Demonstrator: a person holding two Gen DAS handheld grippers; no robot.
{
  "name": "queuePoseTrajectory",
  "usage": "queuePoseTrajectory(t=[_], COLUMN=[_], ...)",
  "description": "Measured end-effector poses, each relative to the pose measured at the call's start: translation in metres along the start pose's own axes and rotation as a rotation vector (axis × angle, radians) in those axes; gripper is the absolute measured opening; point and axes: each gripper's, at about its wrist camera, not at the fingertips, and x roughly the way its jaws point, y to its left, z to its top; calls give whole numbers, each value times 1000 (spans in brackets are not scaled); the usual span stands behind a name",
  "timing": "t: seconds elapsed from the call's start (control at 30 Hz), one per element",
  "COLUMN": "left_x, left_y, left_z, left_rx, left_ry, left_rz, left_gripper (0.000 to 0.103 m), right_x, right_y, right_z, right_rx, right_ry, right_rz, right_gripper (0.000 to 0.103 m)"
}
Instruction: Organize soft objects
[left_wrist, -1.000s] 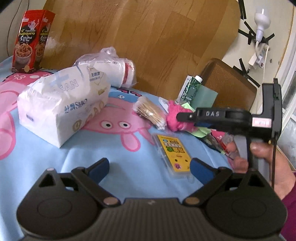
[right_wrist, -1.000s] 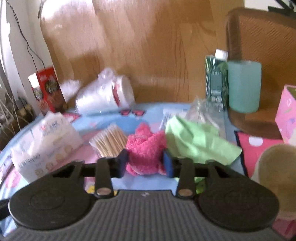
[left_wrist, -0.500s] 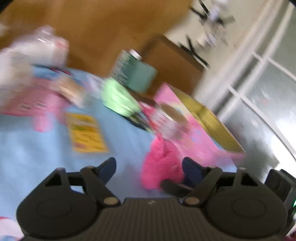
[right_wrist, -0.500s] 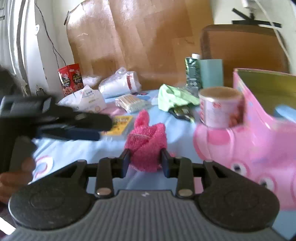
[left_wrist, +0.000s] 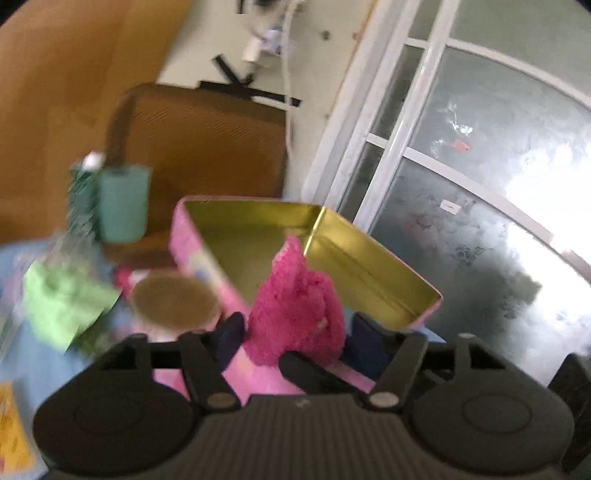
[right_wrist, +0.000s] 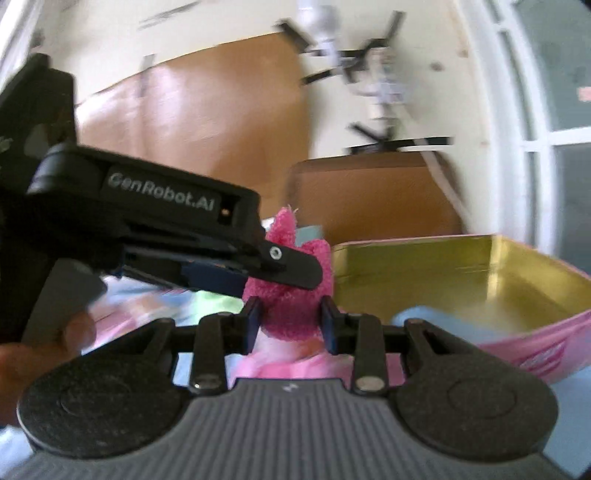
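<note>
Item: pink sock (right_wrist: 291, 291), pinched between the pads of the right gripper (right_wrist: 290, 321), held up at the near edge of the open tin (right_wrist: 461, 266). Left gripper (left_wrist: 295, 336): jaws spread around the same sock, not squeezing it.

Contents: tin holds 1 blue item (right_wrist: 424, 317).

Risk: released here, the sock may drape over the rim or fall outside; the 2 grippers sit close and could collide.

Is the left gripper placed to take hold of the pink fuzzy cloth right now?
Probably yes. The left gripper is open with the pink fuzzy cloth between its fingers. The right gripper, already shut on it, crowds the space.
</note>
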Motion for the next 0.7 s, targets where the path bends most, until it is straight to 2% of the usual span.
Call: queuePoseTrajectory(t=[0.1, 0.13, 0.2, 0.33, 0.43, 0.5, 0.57, 0.63, 0.7], left_x=[28, 31, 27, -9, -46, -70, -92, -110, -124], left_y=[-7, -7, -4, 14, 42, 67, 93, 123, 148], left_z=[4, 2, -5, -23, -37, -48, -60, -71, -80], left_rx=[3, -5, -16, -2, -56, -103, -152, -198, -208], left_ry=[-8, -9, -18, -67, -104, -124, -149, -158, -157], left_rz=[60, 72, 66, 76, 96, 137, 210, 315, 451], left_gripper=[73, 73, 73, 81, 84, 84, 84, 84, 83], right_x=[43, 57, 75, 58, 35, 22, 20, 29, 46], right_y=[-22, -26, -35, -45, -31, -17, 1, 21, 39], right_z=[8, 9, 6, -2, -6, -7, -7, -3, 5], right_rx=[18, 7, 0, 67, 51, 29, -18, -52, -81], right_ry=[30, 51, 83, 45, -22, -52, -35, 13, 77], right_rz=[-105, -127, -174, -170, -166, -116, -43, 63, 165], right_gripper=[48, 55, 56, 55, 55, 55, 55, 54, 54])
